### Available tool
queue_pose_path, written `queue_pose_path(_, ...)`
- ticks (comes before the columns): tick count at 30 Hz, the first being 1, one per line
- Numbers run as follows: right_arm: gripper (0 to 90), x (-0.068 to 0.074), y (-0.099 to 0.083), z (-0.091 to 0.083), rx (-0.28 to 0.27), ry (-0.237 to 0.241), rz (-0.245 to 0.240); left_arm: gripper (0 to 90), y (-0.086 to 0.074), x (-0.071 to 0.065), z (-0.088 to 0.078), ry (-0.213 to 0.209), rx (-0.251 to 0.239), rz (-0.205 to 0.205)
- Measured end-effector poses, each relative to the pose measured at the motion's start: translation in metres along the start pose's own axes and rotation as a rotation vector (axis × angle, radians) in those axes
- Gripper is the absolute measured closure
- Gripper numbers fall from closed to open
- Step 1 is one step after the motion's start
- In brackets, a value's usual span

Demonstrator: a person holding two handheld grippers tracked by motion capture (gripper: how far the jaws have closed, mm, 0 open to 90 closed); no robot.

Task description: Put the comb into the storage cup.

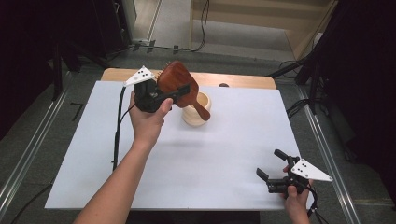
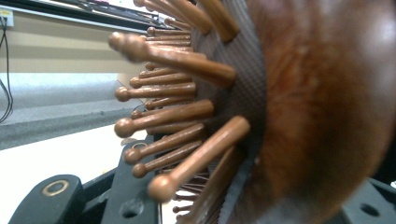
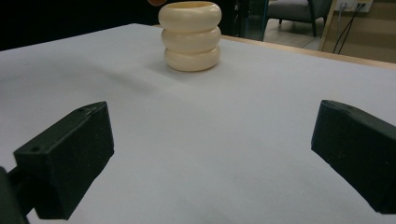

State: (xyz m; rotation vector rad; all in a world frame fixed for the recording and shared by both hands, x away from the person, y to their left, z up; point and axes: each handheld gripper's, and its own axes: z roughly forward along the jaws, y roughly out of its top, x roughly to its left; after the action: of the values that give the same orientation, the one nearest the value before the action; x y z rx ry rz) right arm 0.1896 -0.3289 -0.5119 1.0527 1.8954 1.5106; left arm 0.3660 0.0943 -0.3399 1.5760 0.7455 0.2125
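My left gripper (image 1: 180, 91) is raised over the back of the table, shut on the head of a reddish-brown wooden hairbrush (image 1: 175, 77). The brush's handle slants down to the right, and its end lies over a cream ribbed cup (image 1: 196, 115). In the left gripper view the brush's round-tipped wooden pins (image 2: 177, 116) and dark back (image 2: 317, 107) sit between the jaws of the left gripper (image 2: 210, 205). Near the front right corner my right gripper (image 1: 271, 163) rests low, open and empty. Through the right gripper (image 3: 210, 154) the cup (image 3: 191, 37) stands upright farther off.
A white sheet (image 1: 187, 154) covers the wooden table (image 1: 243, 80). A black cable (image 1: 119, 126) trails from the left gripper down the sheet's left side. Dark stands and cables surround the table on the floor.
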Motion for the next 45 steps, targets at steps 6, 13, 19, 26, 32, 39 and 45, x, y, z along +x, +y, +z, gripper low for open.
queue_pose_path(6,0.0,0.000,0.000,0.000,0.000,0.003,0.000,57.0,0.003,0.003,0.004,0.004,0.002,0.004)
queue_pose_path(13,0.0,0.000,0.000,0.000,0.004,0.001,-0.006,57.0,0.007,0.014,0.007,0.023,-0.007,-0.014)
queue_pose_path(19,0.0,0.000,0.000,0.000,0.004,0.004,-0.013,56.9,0.009,0.019,0.010,0.041,-0.014,-0.016)
queue_pose_path(26,0.0,0.000,0.000,0.001,0.004,0.004,-0.016,56.9,0.012,0.022,0.015,0.054,-0.009,-0.012)
queue_pose_path(32,0.0,0.000,0.000,0.000,0.006,0.002,-0.011,56.9,0.017,0.024,0.018,0.068,-0.010,-0.005)
queue_pose_path(39,0.0,0.000,0.000,0.000,0.006,0.004,-0.006,56.9,0.019,0.029,0.022,0.096,-0.011,0.001)
queue_pose_path(45,0.0,0.000,0.000,0.001,0.004,0.003,-0.011,56.8,0.018,0.034,0.027,0.118,-0.009,-0.004)
